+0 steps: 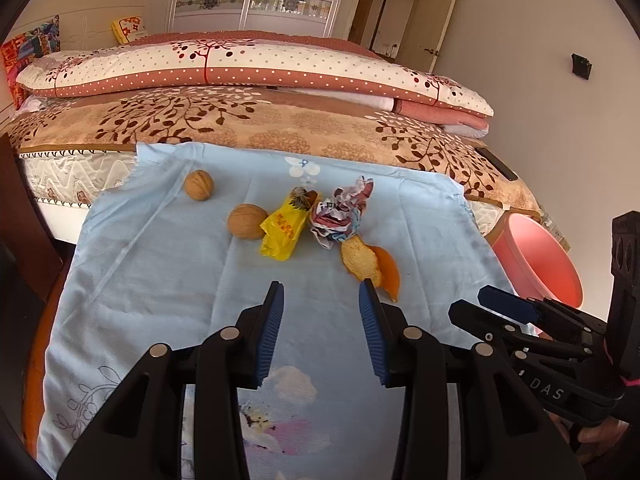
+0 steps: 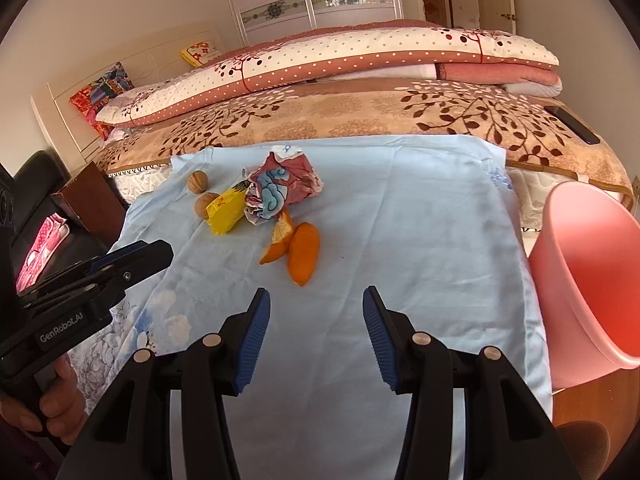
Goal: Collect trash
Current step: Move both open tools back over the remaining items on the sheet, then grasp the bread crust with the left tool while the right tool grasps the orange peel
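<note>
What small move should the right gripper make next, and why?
Probably ease the right gripper forward onto the orange peel: its jaws stand open and empty, the peel is the nearest trash ahead, and the pink bin waits on that side.

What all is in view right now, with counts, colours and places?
walnuts: 2, tan, far left of cloth
wrapper: 1, yellow, touching the nearer walnut
paper ball: 1, pink-blue print, right of wrapper
peels: 2, orange, nearest the tools
cloth: 1, light blue, under the trash
bin: 1, pink, right of cloth
bed: 1, brown leaf print, behind
quilt: 1, folded, white and rust, on bed
phone: 1, black, on bed's right edge
left tool: open, empty
right tool: open, empty
</note>
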Demonstrator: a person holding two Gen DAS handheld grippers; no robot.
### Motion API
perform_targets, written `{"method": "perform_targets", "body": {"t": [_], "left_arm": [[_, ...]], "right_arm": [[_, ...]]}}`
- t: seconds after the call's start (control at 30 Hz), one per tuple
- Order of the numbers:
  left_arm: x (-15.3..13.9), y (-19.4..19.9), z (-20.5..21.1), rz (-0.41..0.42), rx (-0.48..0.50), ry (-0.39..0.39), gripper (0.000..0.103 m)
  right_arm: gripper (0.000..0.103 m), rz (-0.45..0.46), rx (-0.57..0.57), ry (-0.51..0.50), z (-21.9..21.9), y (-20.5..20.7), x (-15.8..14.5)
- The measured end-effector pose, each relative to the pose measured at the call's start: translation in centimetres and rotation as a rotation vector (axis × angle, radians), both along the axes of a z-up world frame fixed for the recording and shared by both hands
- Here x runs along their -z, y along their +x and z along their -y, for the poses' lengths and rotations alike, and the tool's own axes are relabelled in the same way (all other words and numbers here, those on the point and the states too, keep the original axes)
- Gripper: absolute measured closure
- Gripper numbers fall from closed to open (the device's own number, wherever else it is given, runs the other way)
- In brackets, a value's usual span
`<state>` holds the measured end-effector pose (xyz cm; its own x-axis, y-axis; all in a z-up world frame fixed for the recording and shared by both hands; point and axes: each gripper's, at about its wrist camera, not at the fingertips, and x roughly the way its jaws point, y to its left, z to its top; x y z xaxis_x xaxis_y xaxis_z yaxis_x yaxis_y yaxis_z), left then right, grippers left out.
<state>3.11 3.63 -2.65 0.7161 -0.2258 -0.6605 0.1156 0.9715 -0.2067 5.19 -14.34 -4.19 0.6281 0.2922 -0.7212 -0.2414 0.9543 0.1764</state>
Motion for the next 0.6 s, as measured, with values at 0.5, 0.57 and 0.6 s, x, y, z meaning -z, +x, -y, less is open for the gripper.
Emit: {"method": "perform_targets", "body": {"t": [0.5, 0.57, 0.6], "left_arm": [[0.3, 0.8, -0.5, -0.006, 0.036, -0.015, 0.064], [0.4, 1.1, -0.4, -0.015, 0.043, -0.020, 0.064], [0.4, 1.3, -0.4, -0.020, 0.050, -0.024, 0.064]], "right_arm": [[0.068, -0.137, 0.007, 0.010, -3.1, 6.9, 3.7], [0.083, -0.149, 0.004, 0.013, -3.2, 7.2, 4.0], [0.083, -0.145, 0.006, 0.016, -3.1, 7.2, 4.1]]}}
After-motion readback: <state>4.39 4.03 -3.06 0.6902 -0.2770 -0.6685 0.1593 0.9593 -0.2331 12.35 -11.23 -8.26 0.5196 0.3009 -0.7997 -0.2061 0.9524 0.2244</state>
